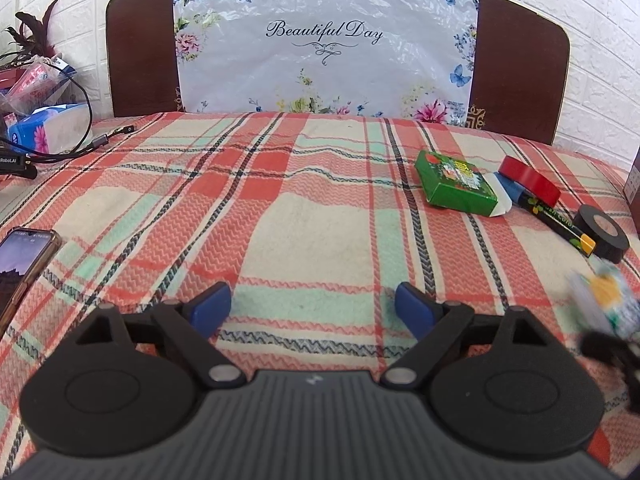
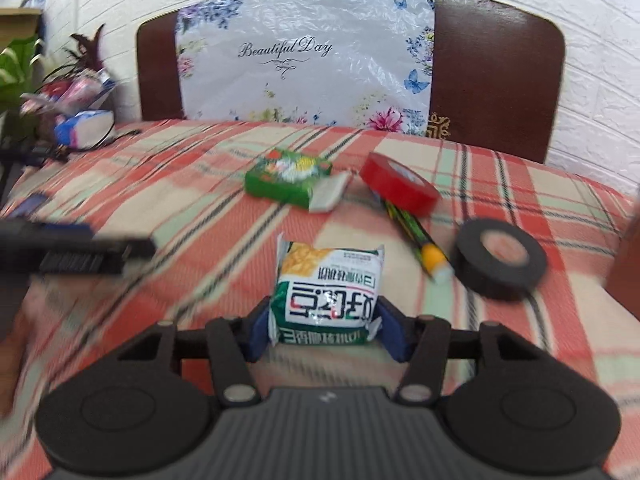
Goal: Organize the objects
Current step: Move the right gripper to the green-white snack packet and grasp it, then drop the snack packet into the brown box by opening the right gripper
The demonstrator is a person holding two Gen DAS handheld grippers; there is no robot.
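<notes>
Our right gripper (image 2: 326, 326) jaws clench the snack packet (image 2: 326, 292); our left gripper (image 1: 312, 306) jaws stand released above the plaid bed (image 1: 320, 220).

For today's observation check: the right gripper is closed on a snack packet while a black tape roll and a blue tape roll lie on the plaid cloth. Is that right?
Not quite: the second roll is red, not blue, as the right wrist view shows. The right gripper does grip the snack packet, and the black roll lies on the plaid cloth.
</notes>
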